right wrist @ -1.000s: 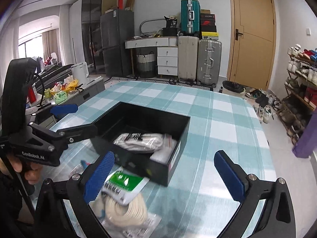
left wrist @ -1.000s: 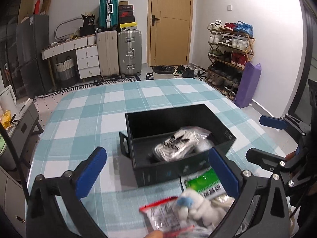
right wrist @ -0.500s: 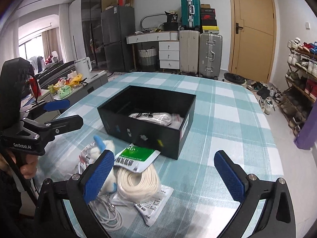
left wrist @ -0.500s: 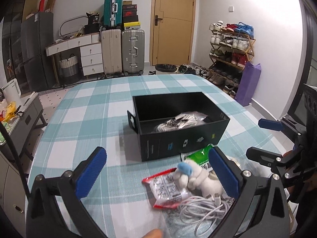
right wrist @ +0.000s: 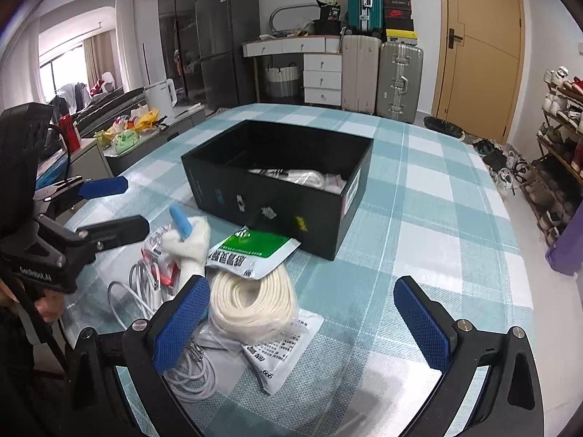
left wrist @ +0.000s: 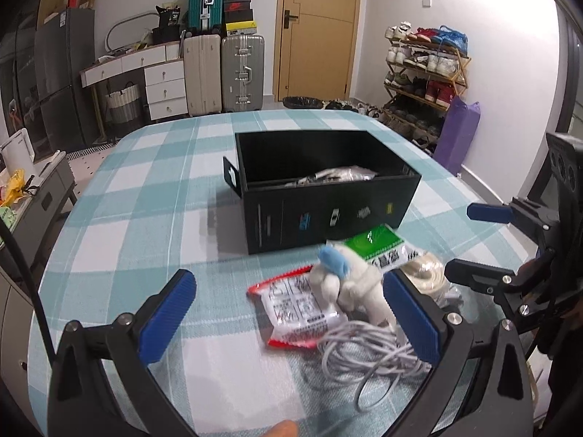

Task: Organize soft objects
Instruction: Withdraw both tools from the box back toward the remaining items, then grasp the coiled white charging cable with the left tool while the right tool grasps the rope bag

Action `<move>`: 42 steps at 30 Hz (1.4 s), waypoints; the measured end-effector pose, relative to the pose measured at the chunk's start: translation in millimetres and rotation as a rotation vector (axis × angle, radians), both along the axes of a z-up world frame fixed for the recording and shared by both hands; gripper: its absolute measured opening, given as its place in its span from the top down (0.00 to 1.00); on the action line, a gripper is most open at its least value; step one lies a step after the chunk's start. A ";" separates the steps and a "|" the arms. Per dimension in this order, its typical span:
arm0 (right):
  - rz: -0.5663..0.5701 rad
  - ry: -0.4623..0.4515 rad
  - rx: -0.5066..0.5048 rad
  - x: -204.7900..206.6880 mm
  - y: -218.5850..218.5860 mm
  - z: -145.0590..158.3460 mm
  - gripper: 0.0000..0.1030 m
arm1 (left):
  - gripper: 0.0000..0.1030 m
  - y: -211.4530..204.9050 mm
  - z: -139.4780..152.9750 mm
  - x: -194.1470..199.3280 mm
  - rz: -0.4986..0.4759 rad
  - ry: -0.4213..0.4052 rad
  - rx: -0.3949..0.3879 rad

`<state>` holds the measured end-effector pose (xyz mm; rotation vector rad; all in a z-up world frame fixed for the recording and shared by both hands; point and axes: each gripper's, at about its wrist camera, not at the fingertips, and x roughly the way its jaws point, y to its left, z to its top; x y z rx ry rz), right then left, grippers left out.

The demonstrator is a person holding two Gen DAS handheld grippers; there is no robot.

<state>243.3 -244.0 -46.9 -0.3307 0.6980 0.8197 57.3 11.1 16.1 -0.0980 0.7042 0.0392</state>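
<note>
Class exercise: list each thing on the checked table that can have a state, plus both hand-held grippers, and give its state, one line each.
Black box: open-topped, upright, partly filled with bagged items.
Left hand-held gripper: open, empty.
Right hand-held gripper: open, empty.
White rope: coiled, outside the box.
Grey cable: loosely coiled, outside the box.
Green-labelled packet: lying against the box front.
Plush toy: lying on the red-edged packet.

From here I can't make out what fills the black box (left wrist: 328,215) beyond something pale; the white cable (left wrist: 368,353) runs under my left gripper's finger (left wrist: 410,317)
</note>
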 end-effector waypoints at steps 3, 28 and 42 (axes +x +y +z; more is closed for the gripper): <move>0.015 0.004 -0.012 -1.5 2.3 -2.8 0.00 | 0.00 -0.8 -1.8 -4.0 -0.007 0.004 -0.014; 0.054 0.015 -0.054 -3.7 0.8 -11.4 0.00 | 0.00 -27.8 -16.1 -18.2 -0.102 0.059 -0.052; 0.047 0.025 -0.050 -0.1 0.6 -14.2 0.00 | 0.00 -44.6 -31.6 -13.0 -0.160 0.132 -0.041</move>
